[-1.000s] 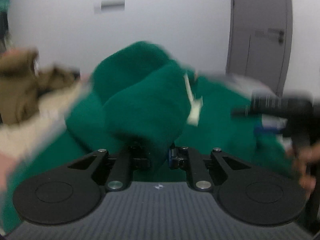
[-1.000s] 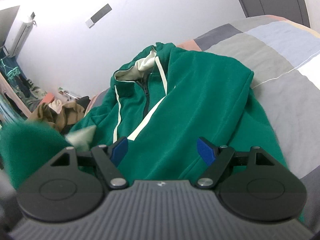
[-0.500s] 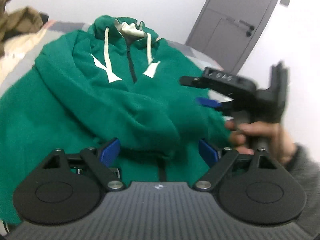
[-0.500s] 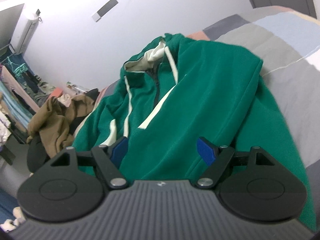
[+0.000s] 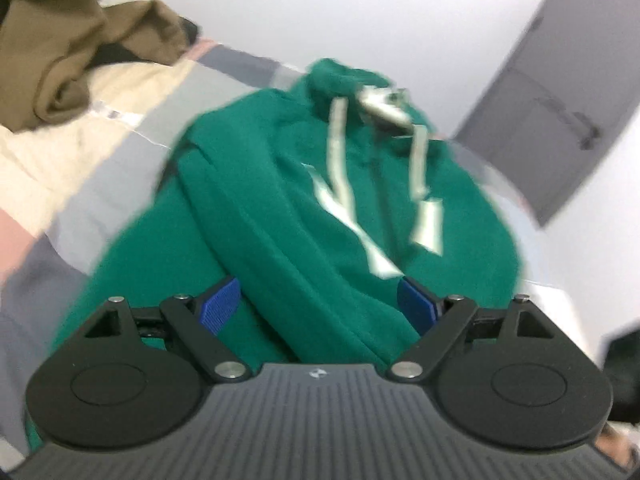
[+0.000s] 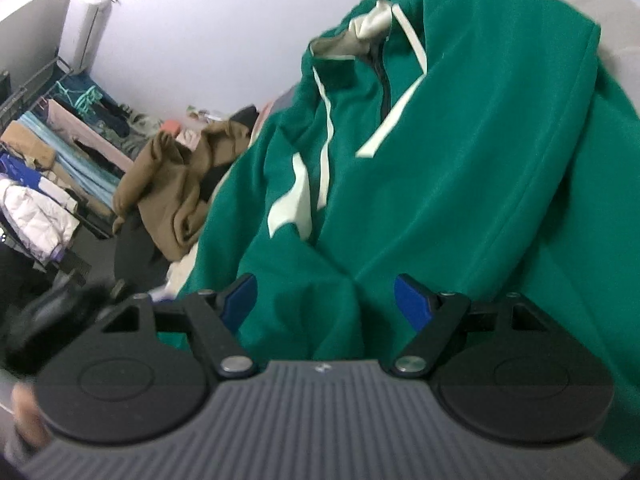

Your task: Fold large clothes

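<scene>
Ahead of both tongs, on bed (image 5: 100, 184): green hoodie (image 5: 280, 216), front up, zip closed, hood end far, hem end near the cameras

Long axis: from hem at the lower edge of each view up to hood (image 5: 344, 76) by the far wall, roughly along the line both tongs point

Left tongs (image 5: 320, 306): blue pads spread wide, nothing pinched; a folded sleeve ridge (image 5: 288, 256) running diagonally across the chest and passing between the pads without visible contact (left view motion-blurred, so fine contact cannot be confirmed)

Right tongs (image 6: 324, 298): blue pads likewise apart, not clamping; a raised crease of green cloth between them, apparently untouched

White drawcords (image 6: 326, 148) and pale chest stripes (image 6: 390, 120) flanking the zip (image 6: 384, 92), marking the garment's centre line

Nearer hand, judged: each over its own half of the hem end, neither clearly closer to the body; left lying over the folded sleeve, right over the opposite front panel

Coming move, judged: likely a grasp at the near hem or side edge, then a fold along or across that hem-to-hood axis

Off-task: brown garment (image 6: 176, 184) heaped at the bed's left side, well apart from the hoodie's hood; clothes rack (image 6: 44, 152) beyond it; grey door (image 5: 560, 92) at right of the left view
</scene>
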Demonstrator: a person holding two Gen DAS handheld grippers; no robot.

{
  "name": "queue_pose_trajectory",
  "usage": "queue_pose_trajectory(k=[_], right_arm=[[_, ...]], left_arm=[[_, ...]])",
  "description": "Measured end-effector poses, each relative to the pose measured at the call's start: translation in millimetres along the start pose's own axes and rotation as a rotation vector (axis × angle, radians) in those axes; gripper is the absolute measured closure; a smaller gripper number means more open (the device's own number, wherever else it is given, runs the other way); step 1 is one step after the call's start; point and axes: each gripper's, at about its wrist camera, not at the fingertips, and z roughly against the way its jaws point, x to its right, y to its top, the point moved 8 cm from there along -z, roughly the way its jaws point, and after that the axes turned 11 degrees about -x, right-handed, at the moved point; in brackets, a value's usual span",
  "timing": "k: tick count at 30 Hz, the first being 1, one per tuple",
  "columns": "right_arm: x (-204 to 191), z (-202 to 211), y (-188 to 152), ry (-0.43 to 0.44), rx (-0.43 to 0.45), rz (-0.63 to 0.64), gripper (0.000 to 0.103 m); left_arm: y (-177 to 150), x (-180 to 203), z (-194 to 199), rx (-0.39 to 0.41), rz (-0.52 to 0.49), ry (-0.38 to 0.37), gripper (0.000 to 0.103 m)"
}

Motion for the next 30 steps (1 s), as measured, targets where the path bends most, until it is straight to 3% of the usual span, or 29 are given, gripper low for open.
queue_pose_trajectory(k=[4, 6, 9, 11, 12, 13, 14, 16, 20, 30], right_arm=[[1, -5, -8, -0.056, -0.037, 0.032, 0.026], [2, -9, -11, -0.042, -0.063, 0.024, 0.025], [-1, -15, -15, 0.118, -0.113, -0.016, 0.027], [-8, -21, -18, 0.181, -0.147, -0.003, 0.032], [-10, -23, -19, 0.179, -0.152, 0.012, 0.033], [-12, -24, -20, 0.166, -0.155, 0.029, 0.041], [-11, -25, -21, 0.146, -0.155, 0.037, 0.052], [-6, -22, -21, 0.123, -0.146, 0.027, 0.063], [-10, -8, -13, 0.085, -0.083, 0.069, 0.075], [-86, 13, 42, 0.121, 0.164, 0.281, 0.079]], left_arm=[[22, -25, -37, -0.074, 0.122, -0.03, 0.015], [32, -36, -54, -0.093, 0.187, -0.036, 0.016], [45, -50, -75, -0.072, 0.288, -0.069, 0.02], [51, -54, -86, -0.077, 0.307, -0.084, 0.031], [55, -57, -92, -0.08, 0.31, -0.078, 0.044], [57, -62, -97, -0.082, 0.319, -0.074, 0.061], [59, -67, -99, -0.084, 0.34, -0.076, 0.067], [64, -75, -100, -0.067, 0.384, -0.134, 0.087], [77, -80, -79, 0.006, 0.406, -0.253, 0.091], [120, -113, -39, 0.239, 0.403, -0.49, 0.092]])
